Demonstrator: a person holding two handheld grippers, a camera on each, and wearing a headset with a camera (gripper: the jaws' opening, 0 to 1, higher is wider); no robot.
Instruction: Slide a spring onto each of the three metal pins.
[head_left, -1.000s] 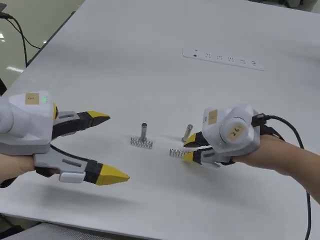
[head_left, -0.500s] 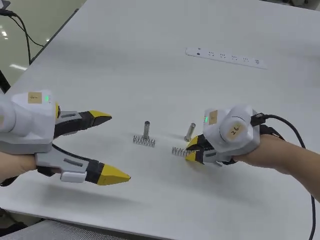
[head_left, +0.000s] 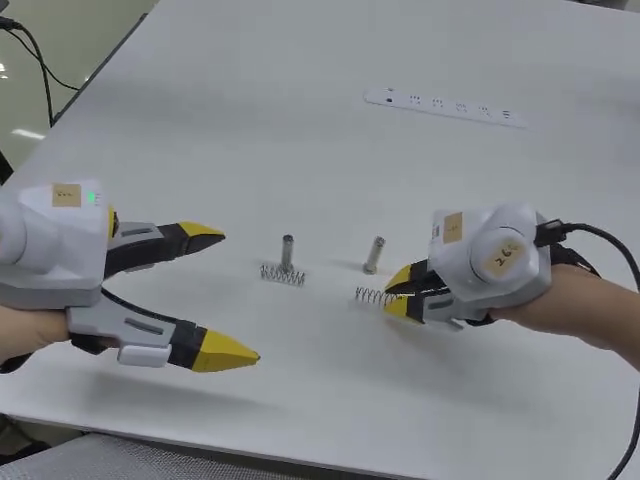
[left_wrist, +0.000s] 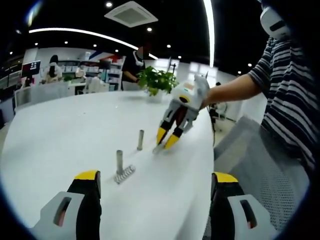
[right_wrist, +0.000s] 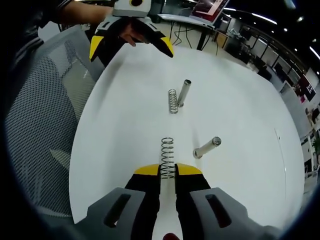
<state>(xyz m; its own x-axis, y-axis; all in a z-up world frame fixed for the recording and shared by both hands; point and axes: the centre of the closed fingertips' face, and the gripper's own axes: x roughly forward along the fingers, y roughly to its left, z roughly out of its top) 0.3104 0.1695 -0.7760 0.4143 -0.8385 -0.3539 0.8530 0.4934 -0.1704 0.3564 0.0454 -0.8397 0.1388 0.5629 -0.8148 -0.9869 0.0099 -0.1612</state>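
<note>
On the white workbench, just right of two upright metal pins, the right gripper has its jaws pinched together on one end of a spring. The rest of the coil pokes out free, low over the tabletop and pointing toward the nearer pin, close by but apart from it. Here's the worry: with only one end held, that free length can sag or wag, and if its open mouth meets the pin's top off-centre, the coil will likely buckle rather than slide on. A sideways nudge is the other danger. No base or fixture is visible under the pin, so a bump could tip it or skate it away. Squeeze too hard and the coils may deform; too lightly and the spring could flick out of the grip.

Over on the other side, the far pin stands bare, with a second spring lying flat right at its foot, not yet threaded. The left gripper hovers well clear with its jaws wide apart, so nothing steadies either pin if one gets knocked.
</note>
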